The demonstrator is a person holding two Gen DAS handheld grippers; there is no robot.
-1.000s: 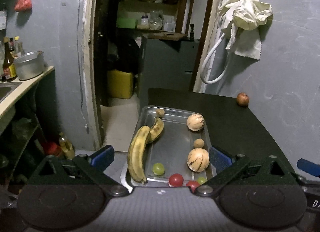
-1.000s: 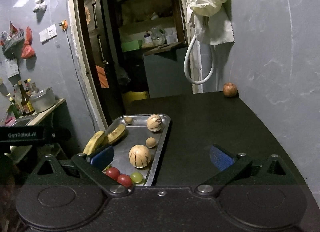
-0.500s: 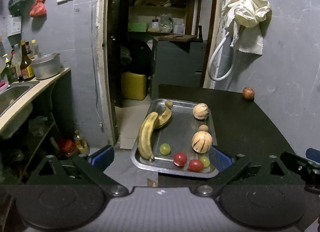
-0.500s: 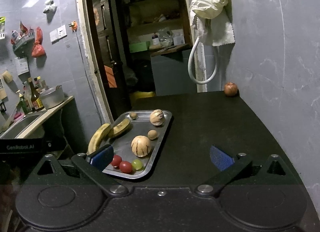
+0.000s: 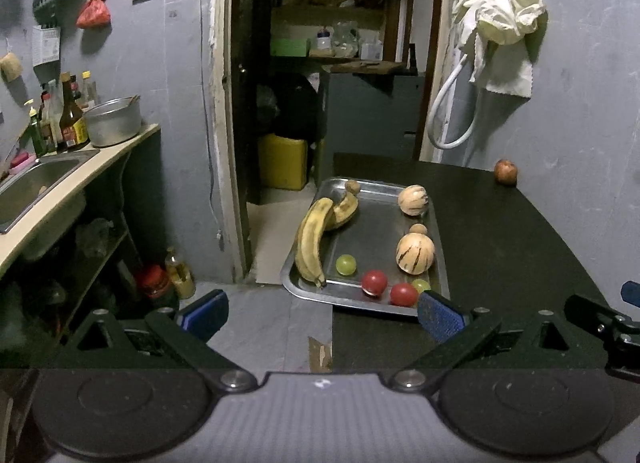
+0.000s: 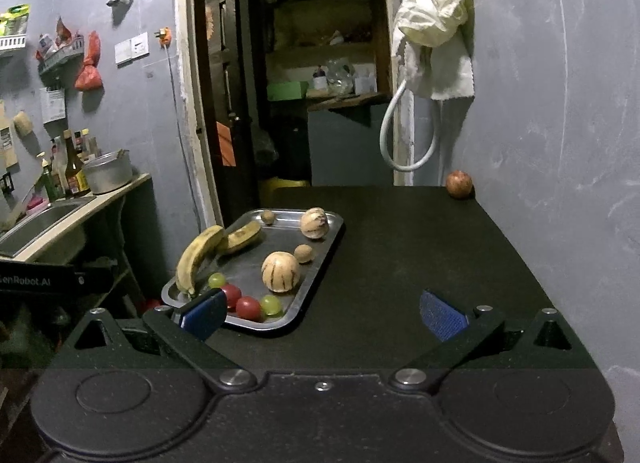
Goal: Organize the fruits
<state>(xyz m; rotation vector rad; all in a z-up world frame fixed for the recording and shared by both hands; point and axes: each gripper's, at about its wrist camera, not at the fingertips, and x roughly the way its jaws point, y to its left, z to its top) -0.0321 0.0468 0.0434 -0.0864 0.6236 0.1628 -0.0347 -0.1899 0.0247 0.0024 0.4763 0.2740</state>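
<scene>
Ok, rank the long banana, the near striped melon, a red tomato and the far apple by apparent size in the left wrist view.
1. Long banana
2. Near striped melon
3. Red tomato and apple look alike; the apple sits much farther off, so I won't rank them.

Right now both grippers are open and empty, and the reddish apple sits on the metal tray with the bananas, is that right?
Not quite. The left gripper and right gripper are indeed open and empty, but the reddish apple is not on the metal tray. It sits alone on the dark table at the far corner by the wall, apart from the bananas, as the right wrist view shows.
</scene>
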